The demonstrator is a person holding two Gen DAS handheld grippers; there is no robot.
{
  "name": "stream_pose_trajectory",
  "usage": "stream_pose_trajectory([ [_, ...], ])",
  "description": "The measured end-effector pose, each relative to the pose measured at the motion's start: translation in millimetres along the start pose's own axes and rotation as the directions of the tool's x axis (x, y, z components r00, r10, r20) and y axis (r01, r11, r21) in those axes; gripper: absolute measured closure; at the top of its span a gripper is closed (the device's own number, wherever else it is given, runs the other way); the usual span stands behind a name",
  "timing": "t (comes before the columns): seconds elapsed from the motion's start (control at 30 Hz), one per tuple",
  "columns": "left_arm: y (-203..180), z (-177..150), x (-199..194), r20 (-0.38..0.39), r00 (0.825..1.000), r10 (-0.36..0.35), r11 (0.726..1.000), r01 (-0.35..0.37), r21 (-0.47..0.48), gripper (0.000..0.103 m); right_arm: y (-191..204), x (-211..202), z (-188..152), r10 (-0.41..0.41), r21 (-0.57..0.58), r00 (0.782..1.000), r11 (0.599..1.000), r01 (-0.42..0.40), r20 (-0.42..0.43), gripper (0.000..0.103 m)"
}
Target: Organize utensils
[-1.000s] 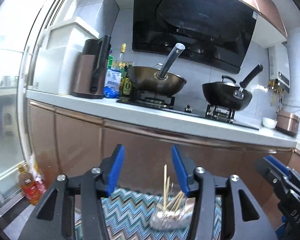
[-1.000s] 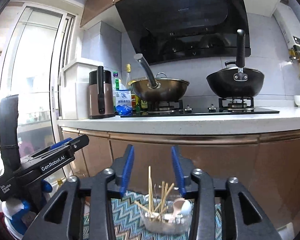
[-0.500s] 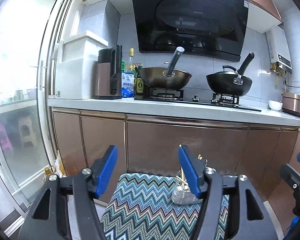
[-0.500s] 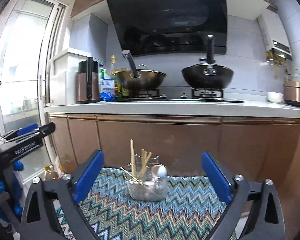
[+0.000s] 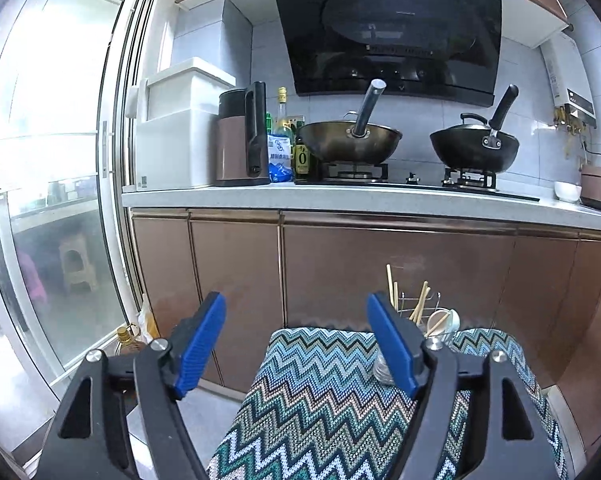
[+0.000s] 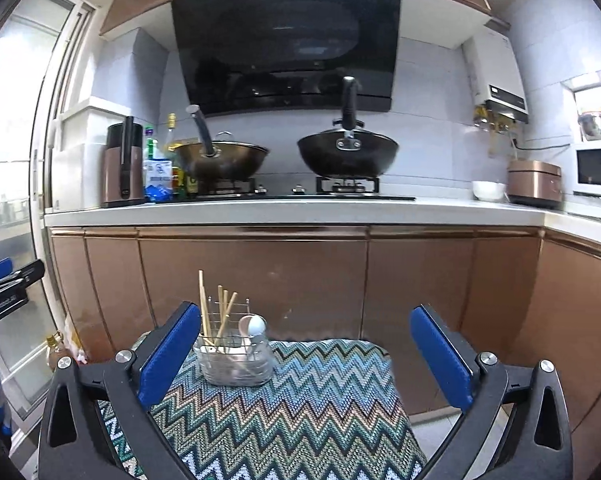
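A clear utensil holder [image 6: 236, 362] with a wire frame stands at the far left of a zigzag-patterned cloth [image 6: 292, 412]. It holds several wooden chopsticks [image 6: 220, 312] and spoons [image 6: 252, 326]. In the left wrist view the holder [image 5: 432, 326] is partly hidden behind the right finger. My left gripper [image 5: 296, 348] is open and empty, short of the holder and left of it. My right gripper [image 6: 304, 356] is wide open and empty, the holder just inside its left finger [image 6: 164, 354]. The left gripper's body [image 6: 4, 292] shows at the right wrist view's left edge.
Copper-brown cabinets [image 6: 300, 280] stand right behind the cloth, under a white countertop [image 6: 300, 210]. Two woks [image 6: 224, 158] [image 6: 348, 156], a kettle [image 6: 122, 168], bottles and a rice cooker [image 6: 534, 180] sit on it. A glass door [image 5: 52, 200] is at the left, with an oil bottle [image 5: 126, 340] on the floor.
Both grippers have pulled back and away from the holder and opened wider, the right one most. The holder stays on the cloth.
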State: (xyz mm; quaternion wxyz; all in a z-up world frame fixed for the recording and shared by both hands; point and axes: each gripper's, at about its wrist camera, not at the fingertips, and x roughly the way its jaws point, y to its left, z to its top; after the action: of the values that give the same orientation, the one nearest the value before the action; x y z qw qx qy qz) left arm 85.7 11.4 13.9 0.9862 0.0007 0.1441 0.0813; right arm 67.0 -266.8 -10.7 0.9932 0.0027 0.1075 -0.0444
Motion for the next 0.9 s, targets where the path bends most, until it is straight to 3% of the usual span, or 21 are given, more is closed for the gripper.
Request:
stream_pose_trajectory([
  [0.23,3.0,-0.8,-11.8,0.03,0.999,0.034,0.999,-0.034,-0.002,0.022,-3.9,-6.8,-2.8,-0.026,-0.007,1.0,1.0,0.026,0.01,0.0],
  [0.9,0.8,-0.6,-25.6,0.085,0.996,0.019,1.0,-0.02,0.013,0.022,-4.5,-29.5,3.1,-0.101,-0.064,0.993,0.992,0.105,0.06,0.0],
])
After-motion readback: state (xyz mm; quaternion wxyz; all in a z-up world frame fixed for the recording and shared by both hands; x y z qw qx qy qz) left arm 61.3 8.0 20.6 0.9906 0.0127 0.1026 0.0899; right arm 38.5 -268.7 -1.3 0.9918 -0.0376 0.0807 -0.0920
